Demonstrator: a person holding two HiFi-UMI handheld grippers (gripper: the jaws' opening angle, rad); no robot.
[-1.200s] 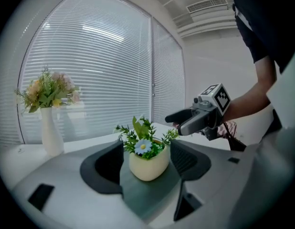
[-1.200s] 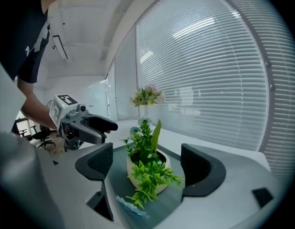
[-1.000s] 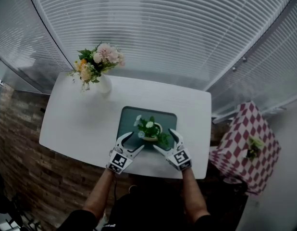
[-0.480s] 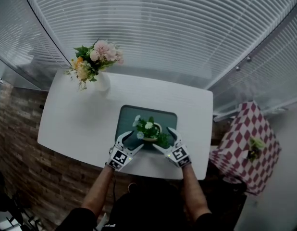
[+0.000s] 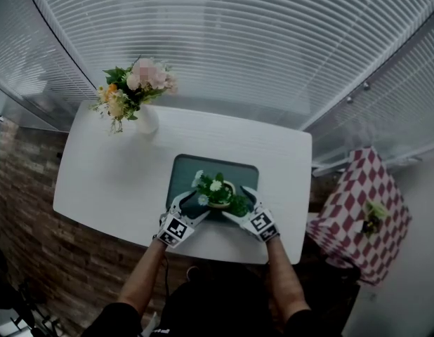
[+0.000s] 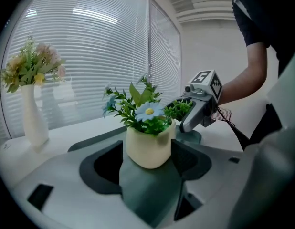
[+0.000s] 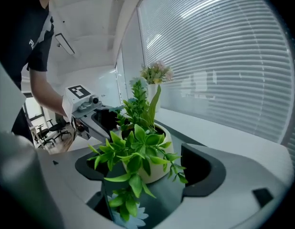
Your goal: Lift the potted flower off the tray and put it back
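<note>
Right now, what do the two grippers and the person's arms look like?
The left gripper and right gripper: pale grey shells, curved jaws with dark inner pads, each topped by a cube of black-and-white square markers. A dark cable hangs from the right one. Short black sleeves.

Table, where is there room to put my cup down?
The white table is bare between the vase and the tray, along the back behind the tray, and in a narrower strip right of it. The front middle is crowded: the left gripper and right gripper flank the potted flower on the tray.
</note>
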